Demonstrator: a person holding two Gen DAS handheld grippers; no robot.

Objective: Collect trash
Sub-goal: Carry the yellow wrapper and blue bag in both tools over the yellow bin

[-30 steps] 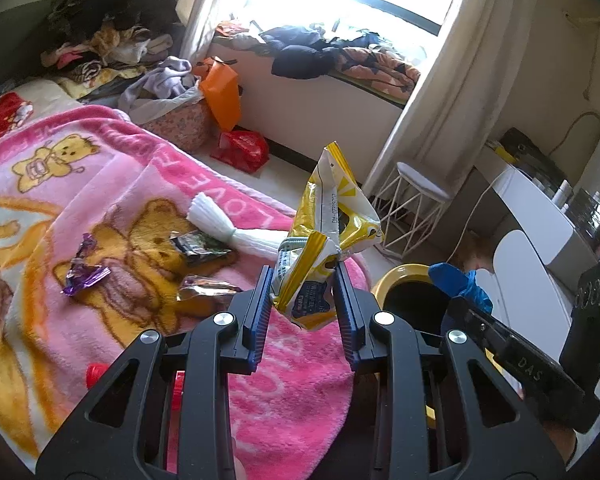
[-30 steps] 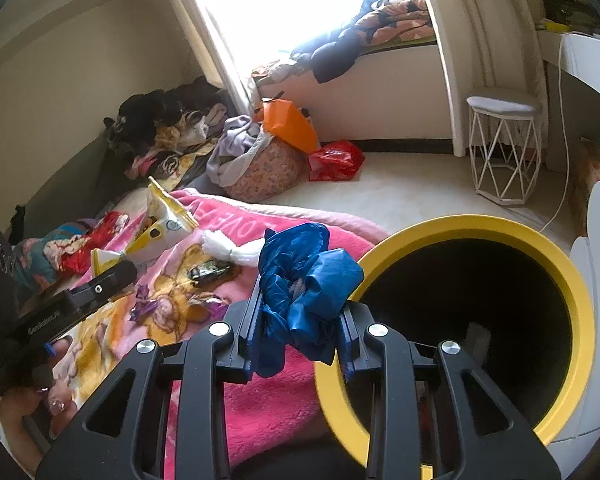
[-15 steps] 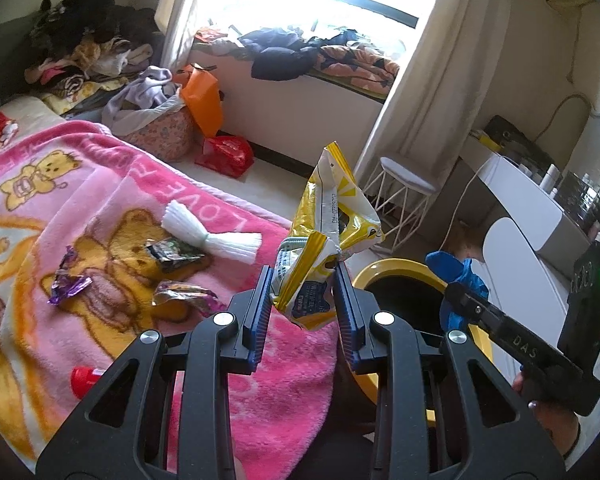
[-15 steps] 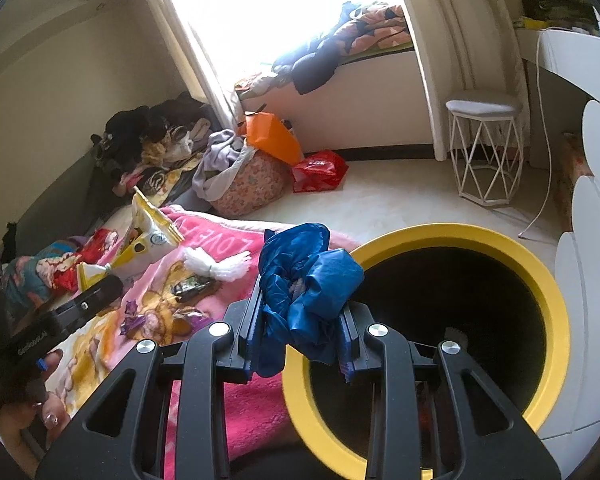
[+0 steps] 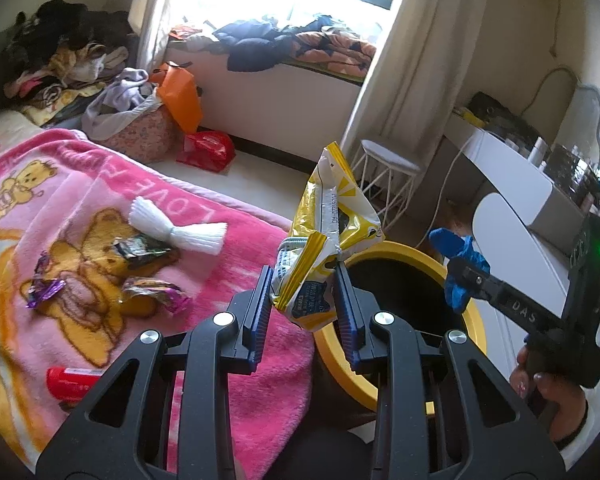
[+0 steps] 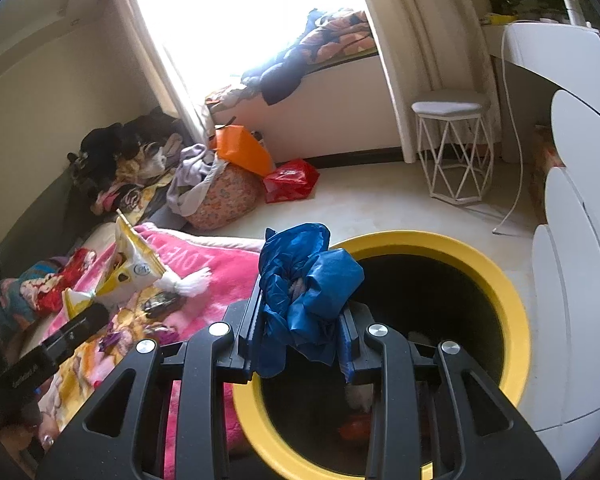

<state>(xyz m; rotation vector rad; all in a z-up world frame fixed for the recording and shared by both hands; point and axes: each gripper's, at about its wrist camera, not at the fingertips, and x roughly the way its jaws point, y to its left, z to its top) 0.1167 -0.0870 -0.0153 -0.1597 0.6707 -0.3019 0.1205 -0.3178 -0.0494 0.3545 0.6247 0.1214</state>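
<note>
My left gripper [image 5: 302, 312] is shut on a crumpled yellow snack bag [image 5: 328, 240], held up at the near left rim of a yellow-rimmed bin [image 5: 474, 320]. My right gripper [image 6: 300, 332] is shut on a crumpled blue plastic bag [image 6: 308, 280], over the bin's [image 6: 504, 288] left rim. In the left wrist view the right gripper [image 5: 456, 276] with the blue bag [image 5: 458, 260] hangs over the bin's right side. On the pink blanket [image 5: 100, 184] lie several wrappers: a purple one [image 5: 44, 290], a dark one [image 5: 138, 248], a shiny one [image 5: 156, 290].
A white tassel [image 5: 176, 226] and a red tube [image 5: 70, 378] lie on the blanket. A white wire stool [image 6: 452, 148], a red bag [image 6: 290, 180] and a laundry heap [image 6: 216, 188] stand on the floor. White furniture [image 6: 572, 240] is close right of the bin.
Both grippers have moved sideways toward the bin with their loads still held. The bin now fills more of both views, and the blanket has slid left.
</note>
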